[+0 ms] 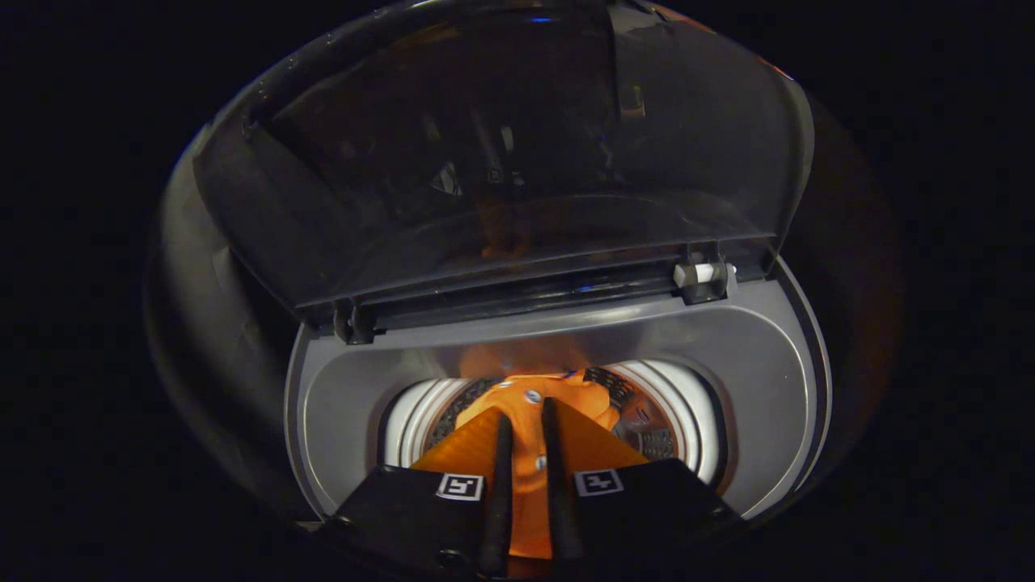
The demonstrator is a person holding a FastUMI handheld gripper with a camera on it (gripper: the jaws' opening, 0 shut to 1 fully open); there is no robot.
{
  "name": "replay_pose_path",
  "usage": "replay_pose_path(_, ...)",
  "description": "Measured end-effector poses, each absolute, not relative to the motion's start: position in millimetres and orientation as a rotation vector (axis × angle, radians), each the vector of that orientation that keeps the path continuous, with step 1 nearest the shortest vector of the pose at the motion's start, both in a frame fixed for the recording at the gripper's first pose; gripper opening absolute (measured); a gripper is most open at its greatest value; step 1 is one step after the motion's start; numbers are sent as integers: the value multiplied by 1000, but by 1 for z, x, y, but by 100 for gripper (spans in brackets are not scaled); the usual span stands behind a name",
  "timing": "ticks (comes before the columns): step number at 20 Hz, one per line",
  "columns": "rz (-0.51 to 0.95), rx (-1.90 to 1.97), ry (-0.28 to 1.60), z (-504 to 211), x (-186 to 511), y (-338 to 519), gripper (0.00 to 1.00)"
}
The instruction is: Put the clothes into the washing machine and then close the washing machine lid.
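The gripper (525,420) points down into the washing machine (752,380), its two fingers (500,485) drawn close together with a fold of the orange garment (530,477) pinched between them. That garment (it has small pale buttons along its front) hangs from the fingers into the drum (647,420), whose ribbed pale ring and perforated inner wall show on either side. Beyond the drum mouth and the grey top surround, the smoky see-through lid (501,162) stands raised on its hinges (702,275).

Gripper view looks steeply down, close, into the open washing machine (752,356) drum.
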State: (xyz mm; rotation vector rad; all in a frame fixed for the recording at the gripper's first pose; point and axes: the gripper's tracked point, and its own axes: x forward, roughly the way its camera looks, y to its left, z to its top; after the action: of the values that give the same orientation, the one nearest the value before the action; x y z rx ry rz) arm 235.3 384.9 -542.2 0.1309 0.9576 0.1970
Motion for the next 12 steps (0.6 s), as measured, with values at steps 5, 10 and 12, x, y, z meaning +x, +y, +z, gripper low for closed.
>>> replay_pose_path(5, 215, 115, 913, -520, 238, 385, 78)
replay_pose_path(10, 220, 97, 877, -497, 229, 383, 99)
replay_pose_path(12, 224, 100, 856, -479, 224, 383, 99)
